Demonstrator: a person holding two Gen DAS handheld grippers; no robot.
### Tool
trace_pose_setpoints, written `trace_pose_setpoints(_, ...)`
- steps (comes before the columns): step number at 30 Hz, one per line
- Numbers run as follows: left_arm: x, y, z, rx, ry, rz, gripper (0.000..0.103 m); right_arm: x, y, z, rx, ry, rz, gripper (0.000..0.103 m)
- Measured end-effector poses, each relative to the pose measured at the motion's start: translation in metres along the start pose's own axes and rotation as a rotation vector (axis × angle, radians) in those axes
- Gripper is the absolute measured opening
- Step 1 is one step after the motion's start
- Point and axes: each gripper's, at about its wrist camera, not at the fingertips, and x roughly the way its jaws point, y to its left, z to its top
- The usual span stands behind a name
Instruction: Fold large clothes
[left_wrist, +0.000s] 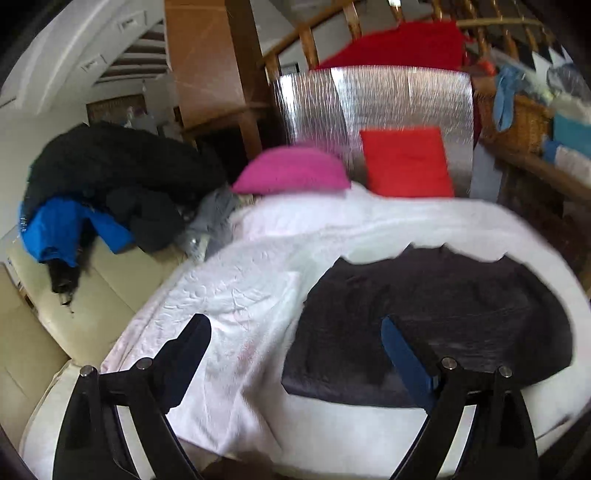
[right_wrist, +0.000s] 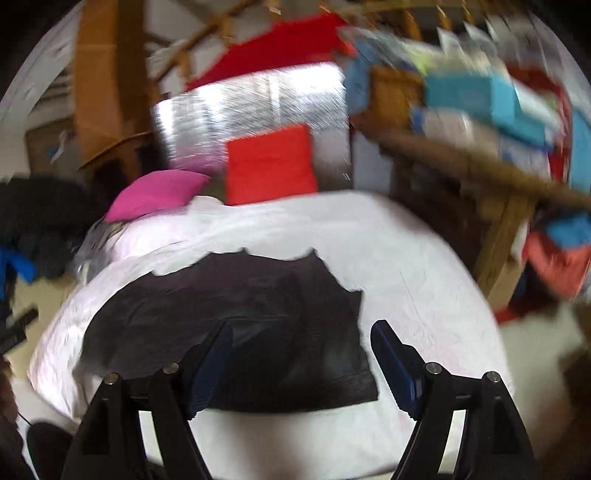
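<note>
Ahead of you, a pink cushion (left_wrist: 291, 170) lay beside a red cushion (left_wrist: 406, 162) that leaned on a silver foil panel (left_wrist: 373, 99). A wicker basket (left_wrist: 517, 122) stood to the right, and a white bed cover (left_wrist: 236, 295) spread below.

1. Right wrist view: stacked blue and white items on the wooden shelf (right_wrist: 480, 99) are smeared, can't identify.
2. Dark folded garment (right_wrist: 236, 325) partly hidden behind the right gripper's blue-padded fingers (right_wrist: 391, 354).
3. Black and blue clothes pile (left_wrist: 92, 199): individual pieces indistinguishable.
</note>
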Motion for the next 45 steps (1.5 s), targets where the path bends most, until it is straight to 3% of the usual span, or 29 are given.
trace_pose_setpoints(6,-0.089,-0.007,-0.003,0.001,-0.146,0.030,0.101,-0.071,0.059,-0.006,-0.061,-0.088,-0.017,0.080)
trace_pose_setpoints(11,-0.120,0.007,0.003,-0.057,-0.163,0.007,0.102,-0.108,0.072,-0.009,-0.027,-0.106,0.016,0.080)
trace_pose_setpoints(16,-0.145,0.017,0.003,-0.102,-0.191,0.041,0.102,-0.132,0.086,-0.014,-0.036,-0.127,0.029,0.080)
trace_pose_setpoints(34,-0.197,0.025,0.004,-0.104,-0.283,0.070,0.102,-0.171,0.104,-0.016,-0.041,-0.162,0.040,0.080)
trace_pose_setpoints(45,-0.197,0.024,0.004,-0.099,-0.285,0.063,0.102,-0.167,0.108,-0.016,-0.064,-0.155,0.022,0.080)
